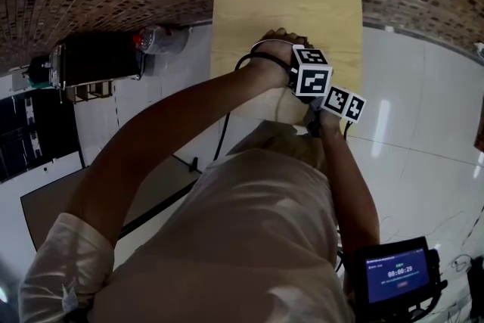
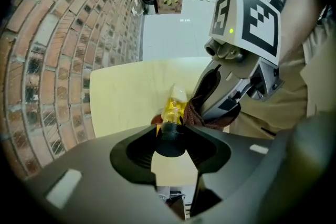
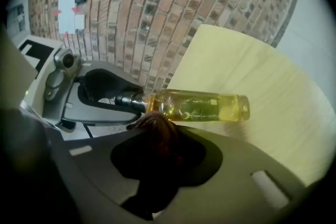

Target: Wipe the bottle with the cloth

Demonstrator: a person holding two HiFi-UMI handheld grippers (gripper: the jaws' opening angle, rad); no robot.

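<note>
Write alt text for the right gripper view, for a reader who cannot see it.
The right gripper holds a dark red cloth against a yellow bottle held level by its cap in the left gripper. A pale table and brick wall lie behind.

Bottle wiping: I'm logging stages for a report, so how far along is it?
Done: the left gripper holds the bottle by its black cap, roughly level over the table, and the right gripper holds the dark red cloth. In hand: the cloth touches the bottle near its neck. Left: the body toward the base; the pictures don't show how much is already wiped.
</note>
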